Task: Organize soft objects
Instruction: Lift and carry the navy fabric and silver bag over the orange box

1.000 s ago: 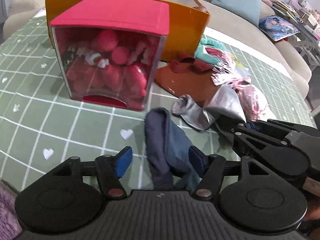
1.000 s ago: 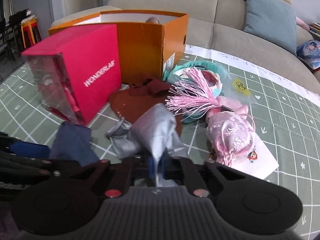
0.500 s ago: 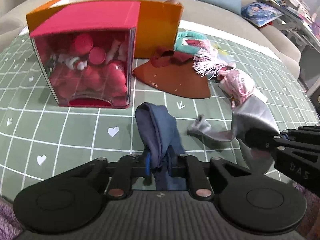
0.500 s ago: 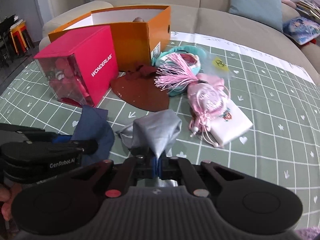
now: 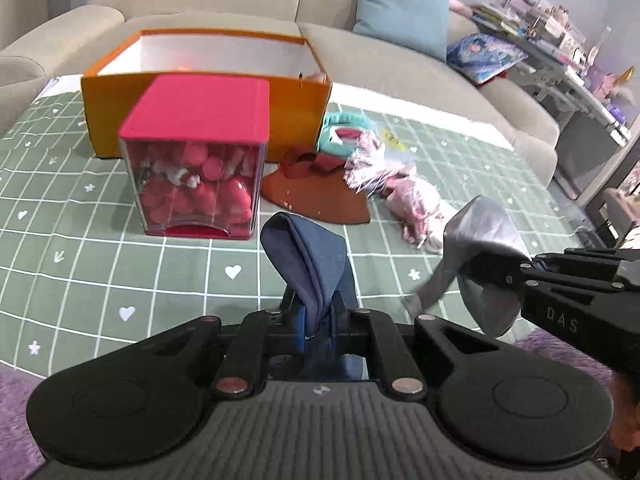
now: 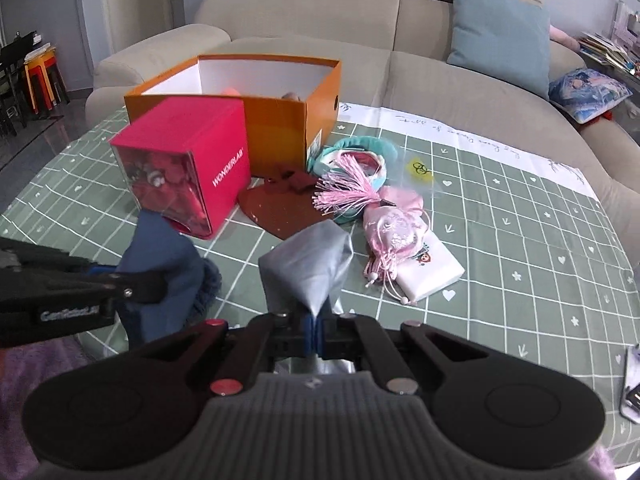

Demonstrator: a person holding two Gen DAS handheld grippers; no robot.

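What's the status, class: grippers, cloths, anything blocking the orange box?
Left gripper shut on blue cloth. Right gripper shut on grey cloth. Pink box stands before orange box.

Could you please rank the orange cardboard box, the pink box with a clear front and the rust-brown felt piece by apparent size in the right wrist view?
1. Orange cardboard box, partly hidden.
2. Pink box with a clear front; nearer, so the gap is unsure.
3. Rust-brown felt piece.
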